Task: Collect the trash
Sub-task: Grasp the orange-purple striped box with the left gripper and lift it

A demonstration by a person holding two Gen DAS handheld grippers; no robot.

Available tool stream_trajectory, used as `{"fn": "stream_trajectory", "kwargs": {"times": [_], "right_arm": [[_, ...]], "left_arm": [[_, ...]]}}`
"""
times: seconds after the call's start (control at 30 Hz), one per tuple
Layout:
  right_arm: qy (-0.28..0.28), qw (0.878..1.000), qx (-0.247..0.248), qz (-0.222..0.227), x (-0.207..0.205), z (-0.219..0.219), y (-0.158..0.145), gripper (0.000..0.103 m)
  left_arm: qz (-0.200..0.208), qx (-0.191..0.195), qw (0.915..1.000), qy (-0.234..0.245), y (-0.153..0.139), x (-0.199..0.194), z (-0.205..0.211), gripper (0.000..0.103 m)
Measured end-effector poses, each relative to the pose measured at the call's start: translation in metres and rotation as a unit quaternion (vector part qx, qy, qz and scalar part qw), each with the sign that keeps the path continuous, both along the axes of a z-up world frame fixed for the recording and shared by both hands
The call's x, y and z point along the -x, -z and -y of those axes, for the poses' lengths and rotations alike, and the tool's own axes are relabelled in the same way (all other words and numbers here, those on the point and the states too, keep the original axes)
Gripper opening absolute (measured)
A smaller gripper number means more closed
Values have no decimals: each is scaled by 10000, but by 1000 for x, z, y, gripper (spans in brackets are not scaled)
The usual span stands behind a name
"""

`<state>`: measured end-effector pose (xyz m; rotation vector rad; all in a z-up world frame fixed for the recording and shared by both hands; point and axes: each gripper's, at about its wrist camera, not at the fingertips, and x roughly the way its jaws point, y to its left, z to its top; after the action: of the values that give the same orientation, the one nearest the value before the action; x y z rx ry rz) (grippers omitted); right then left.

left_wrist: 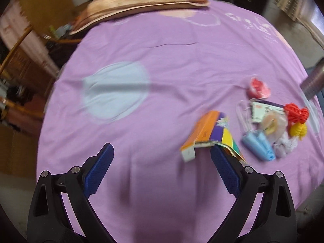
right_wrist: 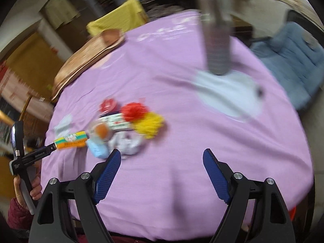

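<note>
A heap of trash lies on the purple bedsheet [left_wrist: 162,60]: an orange-purple-yellow carton [left_wrist: 208,133], a blue plastic bag [left_wrist: 258,144], red netting [left_wrist: 296,113], yellow netting [left_wrist: 297,130], a red wrapper [left_wrist: 258,88] and a white label card [left_wrist: 263,111]. My left gripper [left_wrist: 161,154] is open; its right finger [left_wrist: 224,170] is at the carton's near edge. In the right wrist view the carton [right_wrist: 70,140] sits at the left gripper's tip, beside red netting [right_wrist: 132,111] and yellow netting [right_wrist: 149,124]. My right gripper [right_wrist: 162,158] is open and empty, right of the heap.
A brown pillow [left_wrist: 141,2] lies at the bed's far edge. A grey metal bin [right_wrist: 215,32] stands on the bed at the back right, also at the right edge of the left wrist view [left_wrist: 313,83]. A blue padded jacket [right_wrist: 293,60] lies to the right. Wooden furniture [left_wrist: 20,60] stands on the left.
</note>
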<state>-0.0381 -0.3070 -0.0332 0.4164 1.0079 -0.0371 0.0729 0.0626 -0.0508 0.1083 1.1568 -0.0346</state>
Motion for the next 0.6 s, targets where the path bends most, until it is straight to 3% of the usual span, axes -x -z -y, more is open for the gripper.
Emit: {"fn": "stream_trajectory", "kwargs": {"times": [0.17, 0.33, 0.5, 0.6], "right_arm": [[-715, 9974, -121, 40, -33, -39, 0, 82], [-1208, 9925, -152, 48, -55, -72, -3, 82], [-1336, 9910, -57, 33, -59, -86, -4, 82], [-1142, 9935, 22, -1, -57, -79, -5, 82]], "left_arm": [[13, 41, 9986, -536, -8, 31, -43, 93], [64, 99, 9975, -699, -16, 52, -58, 93], [16, 205, 9981, -585, -14, 43, -51, 93], [-9, 336, 9987, -381, -9, 29, -41, 93]]}}
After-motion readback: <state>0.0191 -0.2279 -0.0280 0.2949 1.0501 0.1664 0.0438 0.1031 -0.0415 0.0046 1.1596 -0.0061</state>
